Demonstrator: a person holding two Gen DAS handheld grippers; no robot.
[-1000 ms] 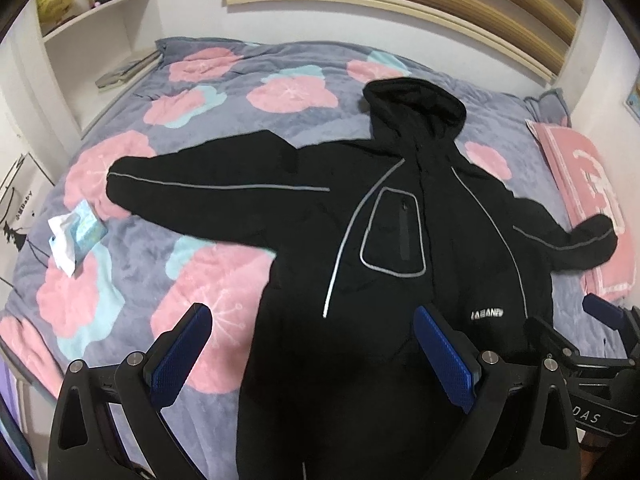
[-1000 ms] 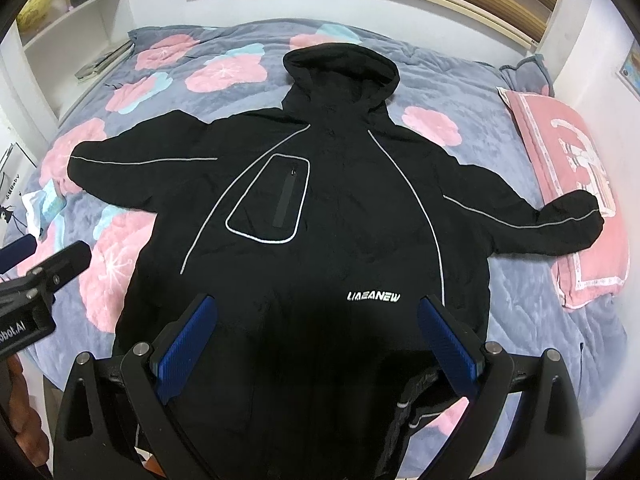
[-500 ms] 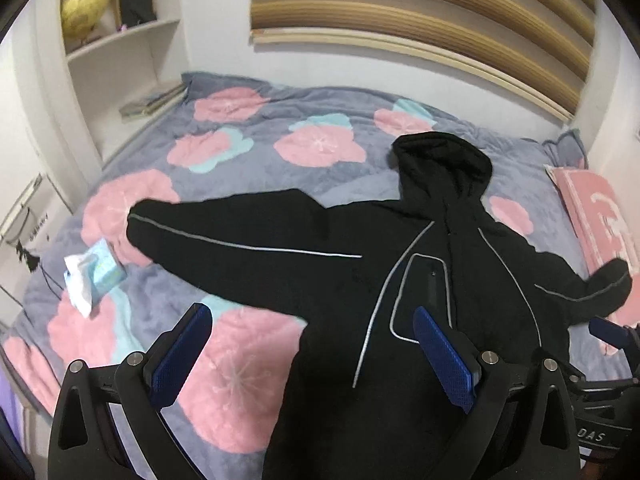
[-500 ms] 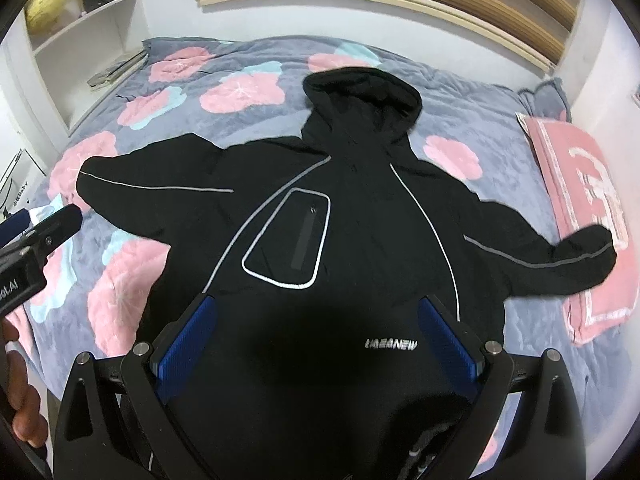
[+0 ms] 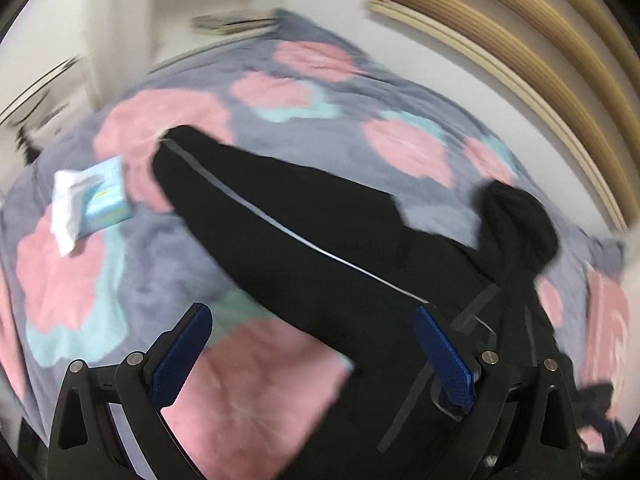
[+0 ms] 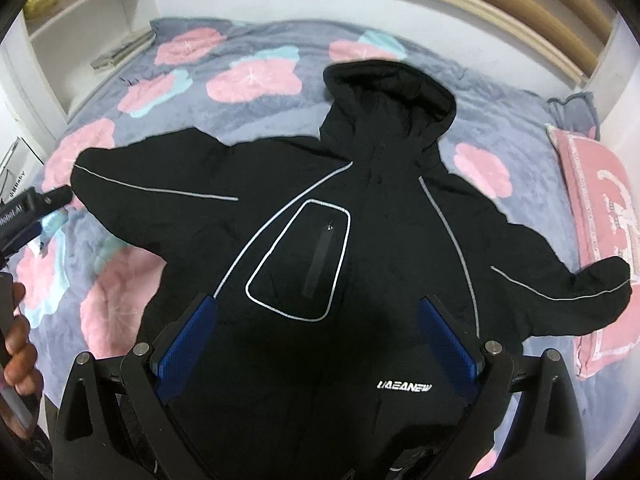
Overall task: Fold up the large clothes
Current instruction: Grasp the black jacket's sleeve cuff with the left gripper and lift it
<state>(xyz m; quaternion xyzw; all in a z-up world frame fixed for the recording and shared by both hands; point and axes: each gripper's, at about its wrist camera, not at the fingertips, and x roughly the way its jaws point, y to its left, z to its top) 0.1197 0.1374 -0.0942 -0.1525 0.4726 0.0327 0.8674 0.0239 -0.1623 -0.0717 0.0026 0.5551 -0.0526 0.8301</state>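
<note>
A black hooded jacket [image 6: 360, 208] with thin reflective stripes lies spread face up on the bed, both sleeves stretched out, hood toward the headboard. My right gripper [image 6: 318, 336] is open and empty above the jacket's chest, near the pocket outline. My left gripper [image 5: 312, 348] is open and empty, tilted, above the jacket's left sleeve [image 5: 280, 216] and the blanket beside it. The left view is blurred by motion. The left gripper also shows at the left edge of the right wrist view [image 6: 24, 212].
A grey blanket with pink flowers [image 6: 248, 76] covers the bed. A blue tissue pack [image 5: 94, 198] lies near the left cuff. A pink pillow [image 6: 600, 216] lies at the right side. White shelves [image 6: 92, 8] stand at the far left, a wooden headboard [image 6: 480, 4] behind.
My left gripper has swung left and tilted toward the left sleeve, blurring its view. My right gripper has moved forward over the jacket's chest. Both stay open.
</note>
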